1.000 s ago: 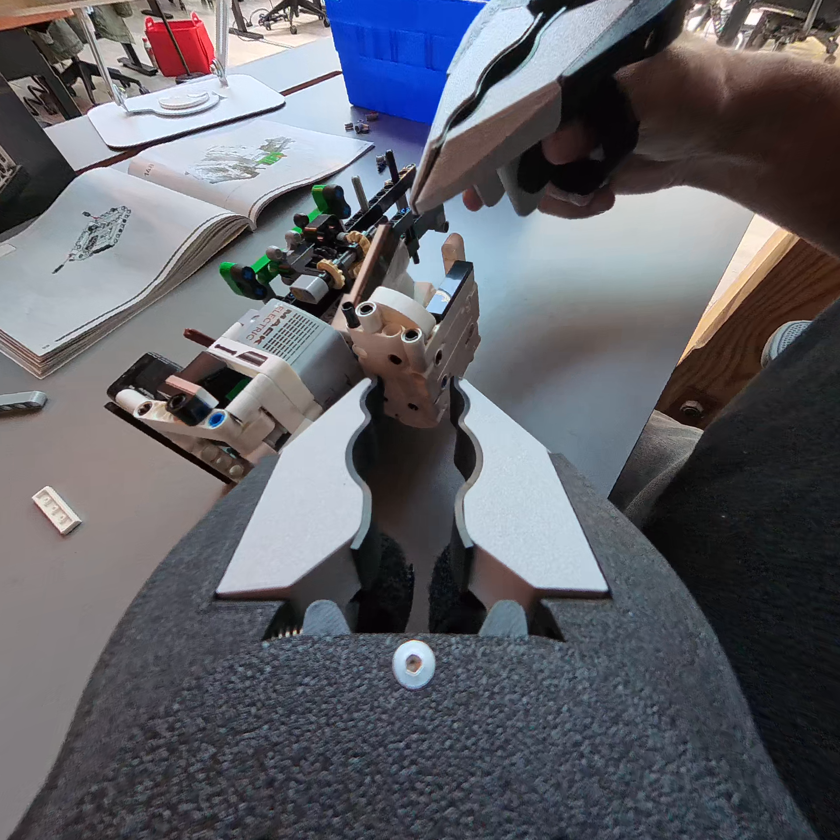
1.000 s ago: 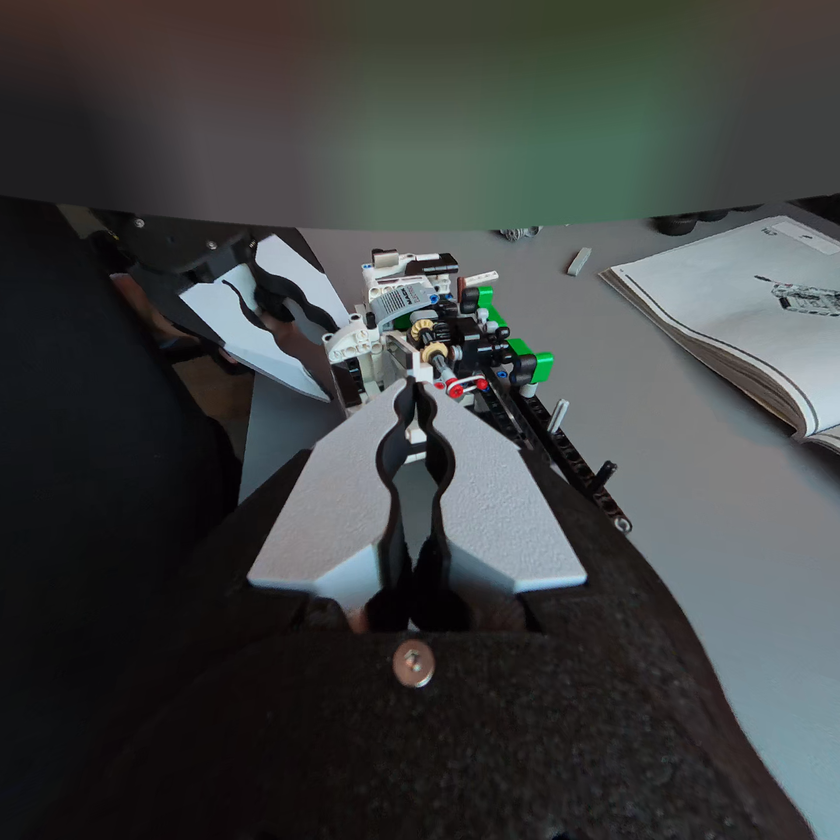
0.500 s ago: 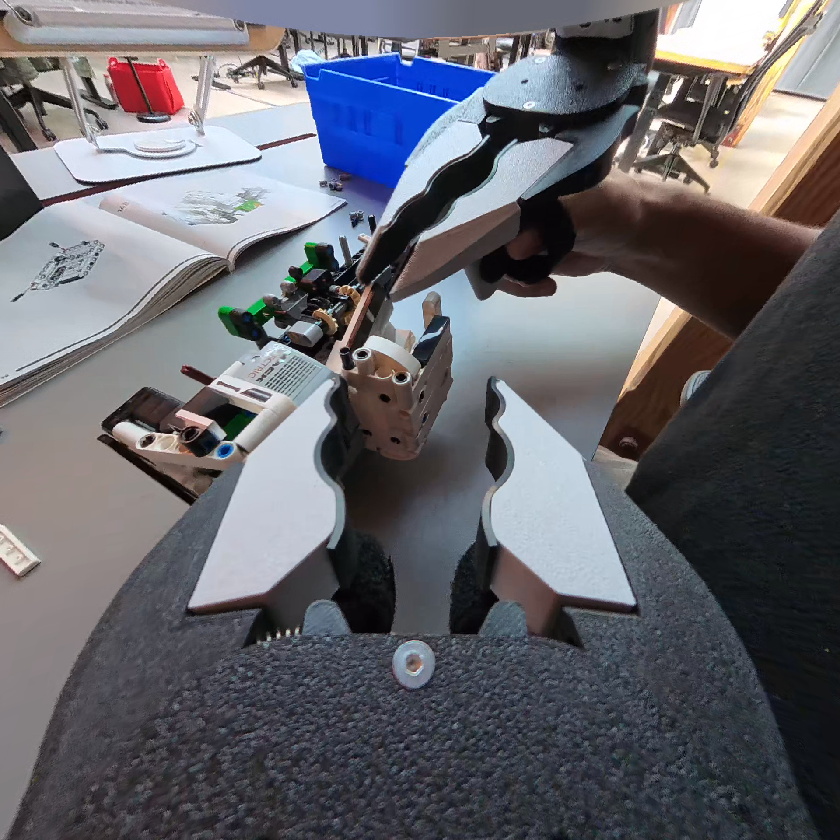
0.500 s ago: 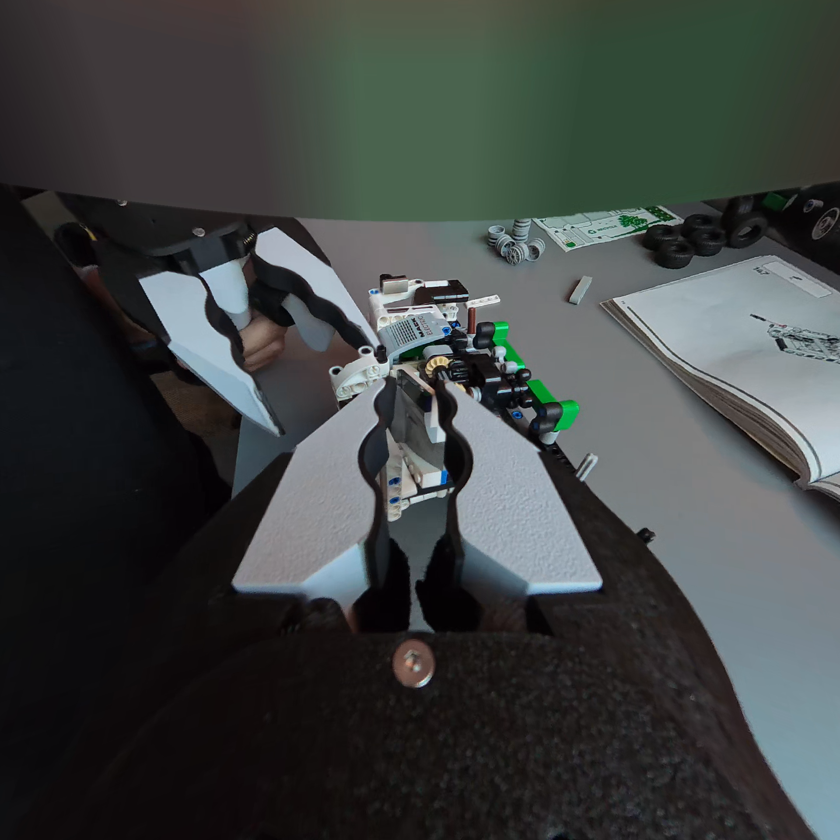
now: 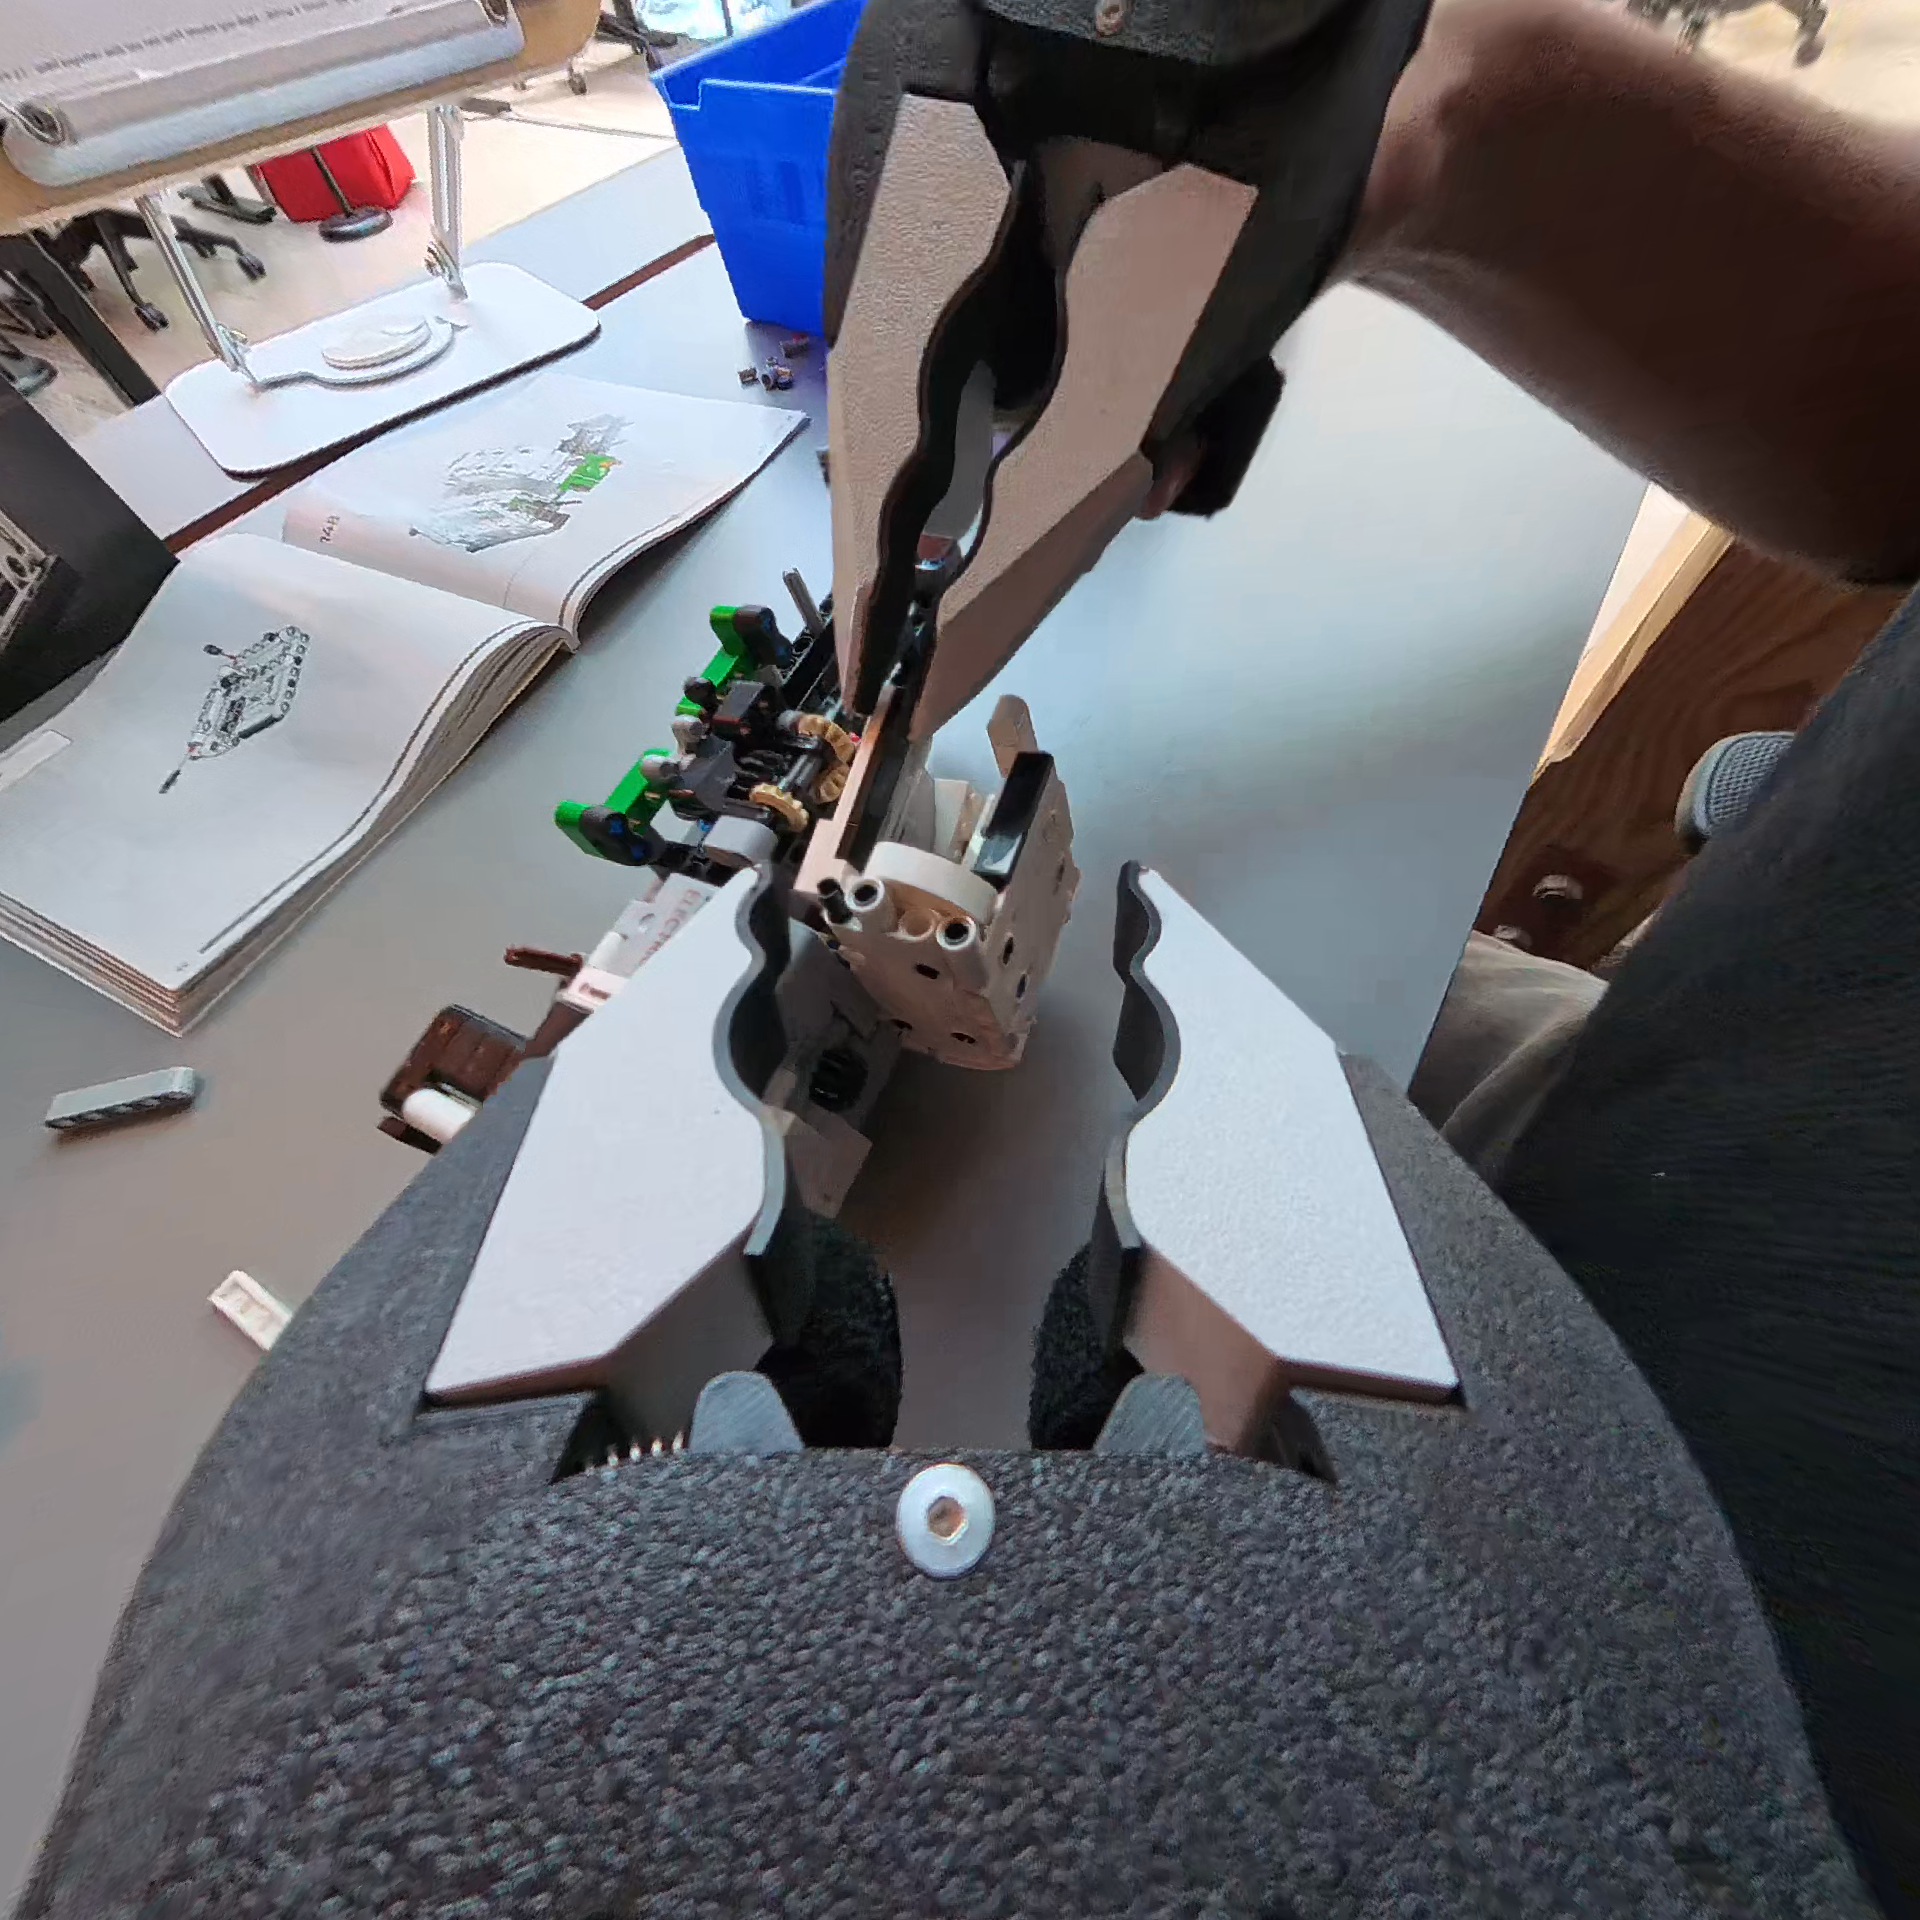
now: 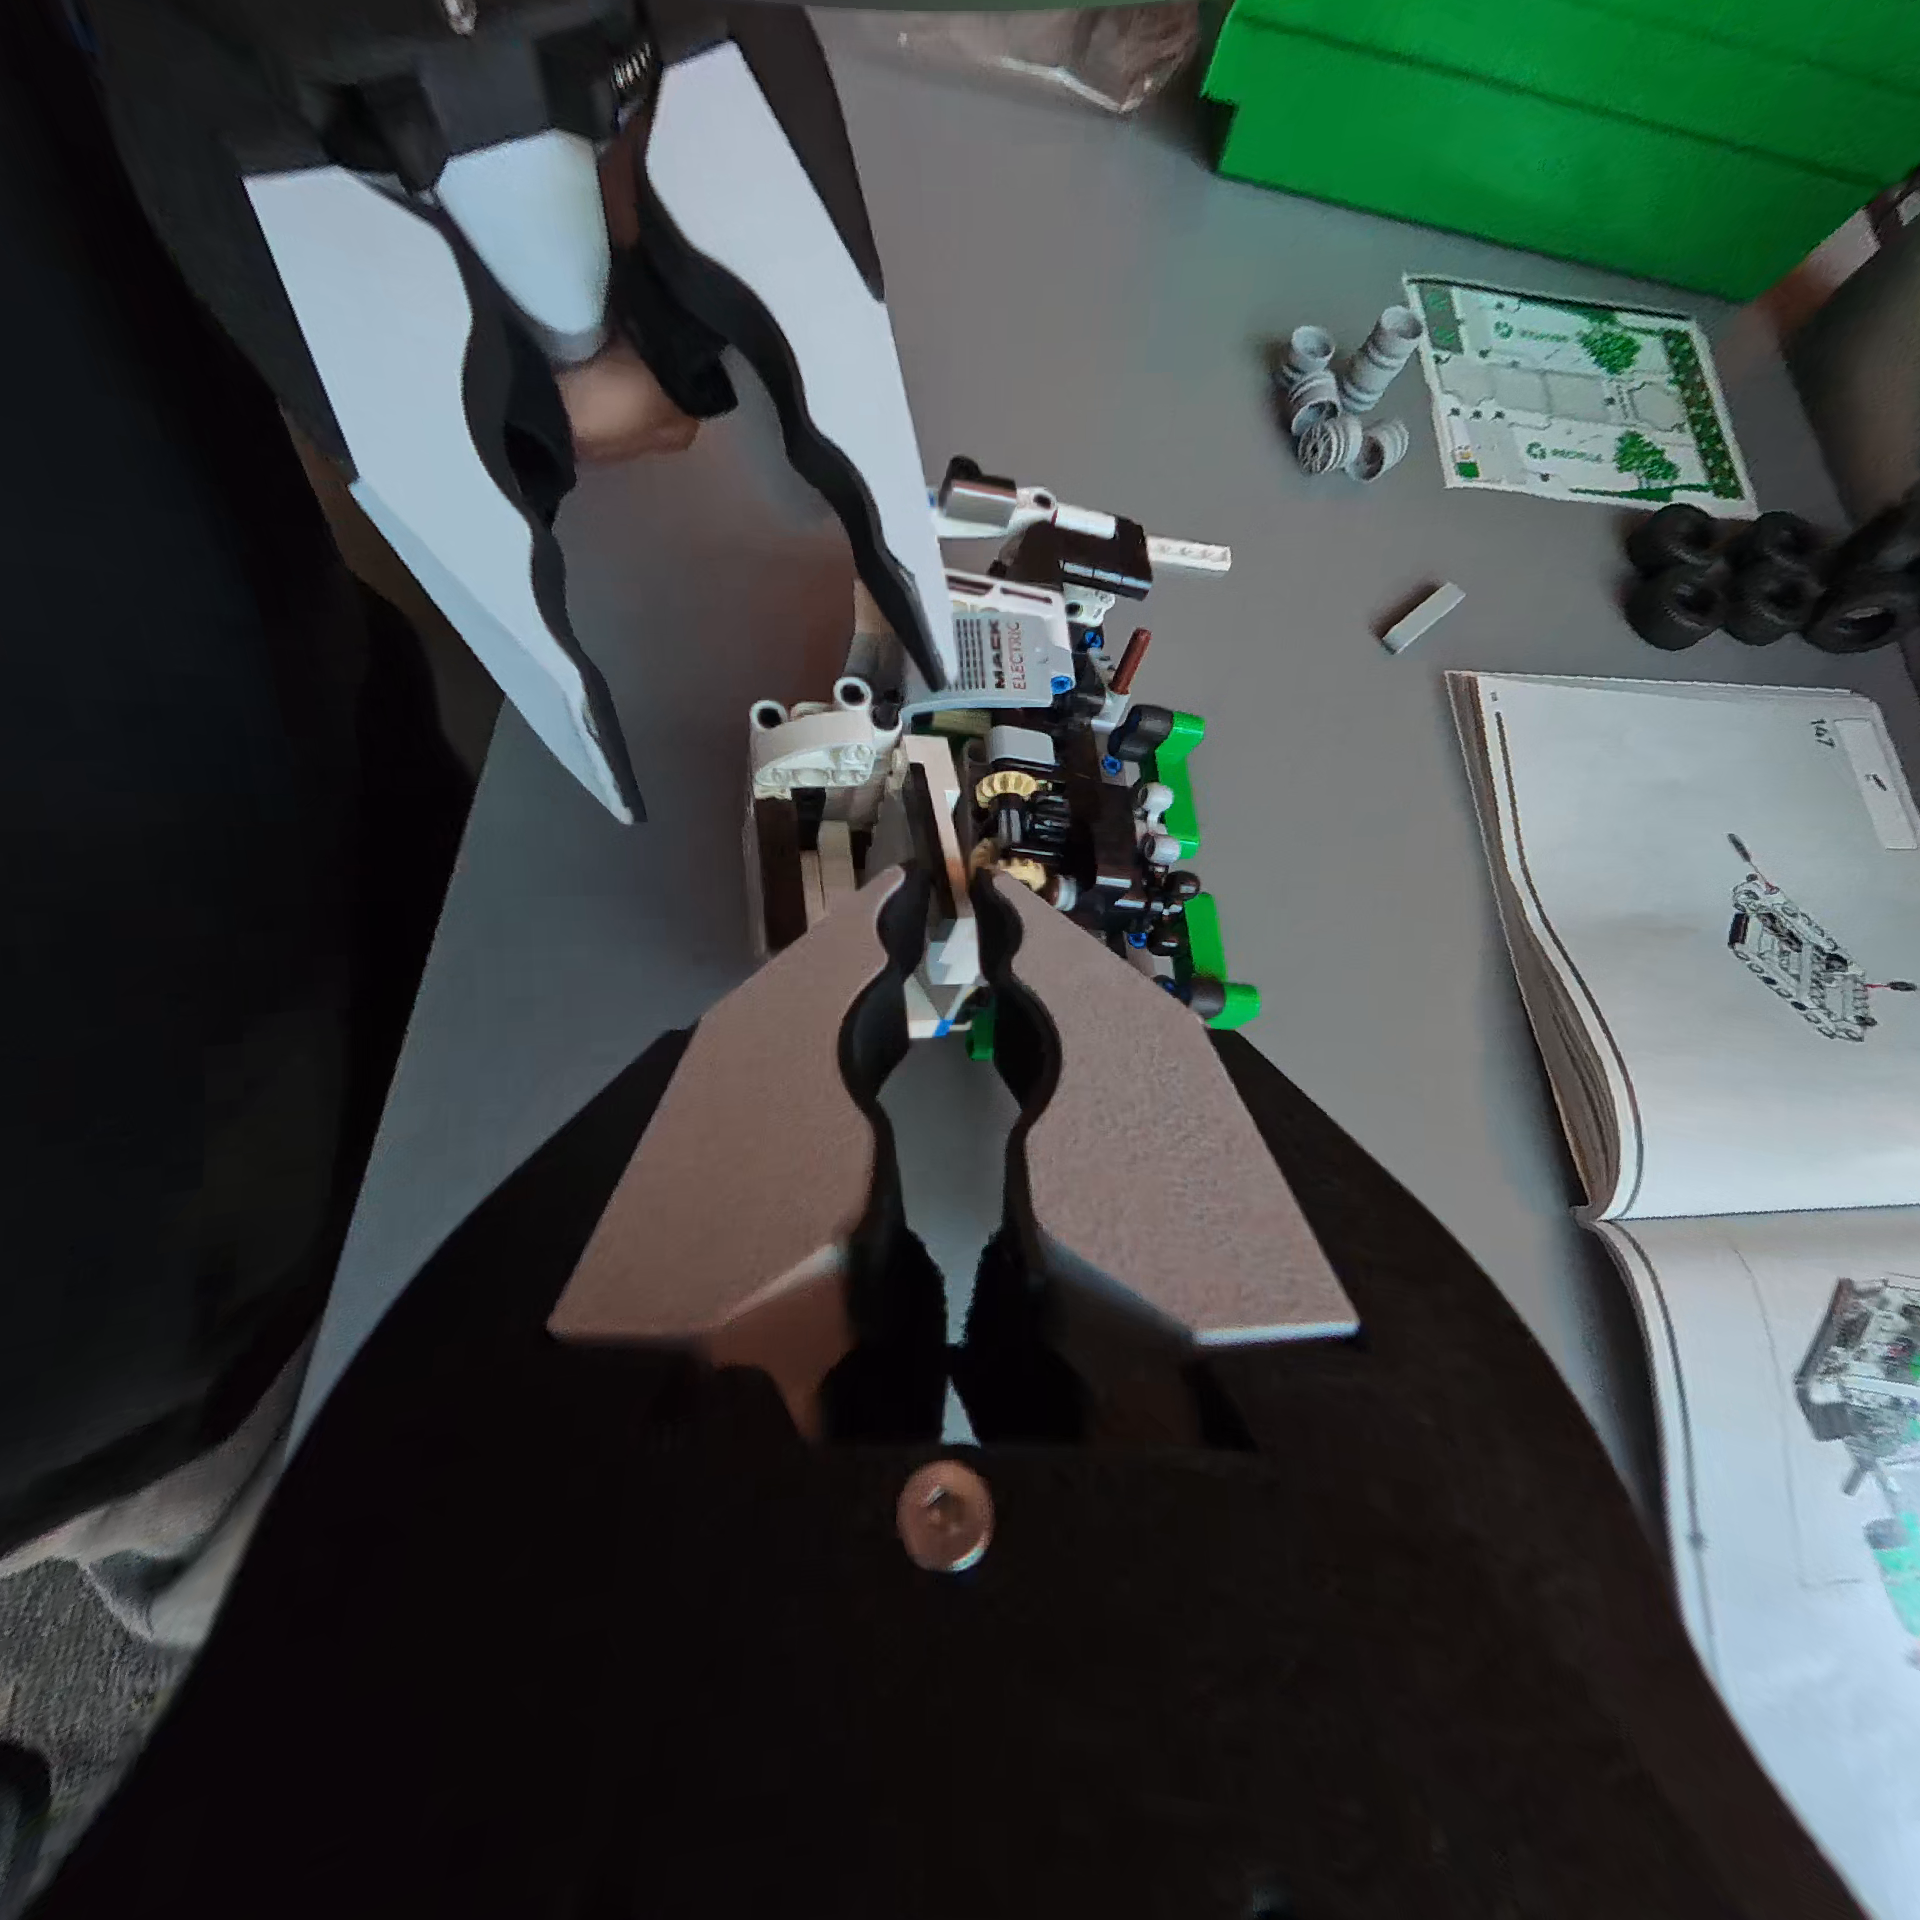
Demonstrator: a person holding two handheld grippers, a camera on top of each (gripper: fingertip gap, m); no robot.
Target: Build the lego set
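On the grey worktop (image 5: 1299,644) sits the lego model (image 5: 914,914); the right claw (image 5: 883,707) angles steeply down, pinching its upright panel (forearm raised), while the left claw (image 5: 940,935) gapes wide beside it.

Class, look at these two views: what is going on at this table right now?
A person holds a claw in each hand over a half-built white, black and green brick vehicle on the grey table. The right claw is nearly shut on an upright panel in the model's middle. The left claw is open, its fingers astride the model's white end without gripping it. An open instruction booklet lies beside the model, with black tyres farther off.
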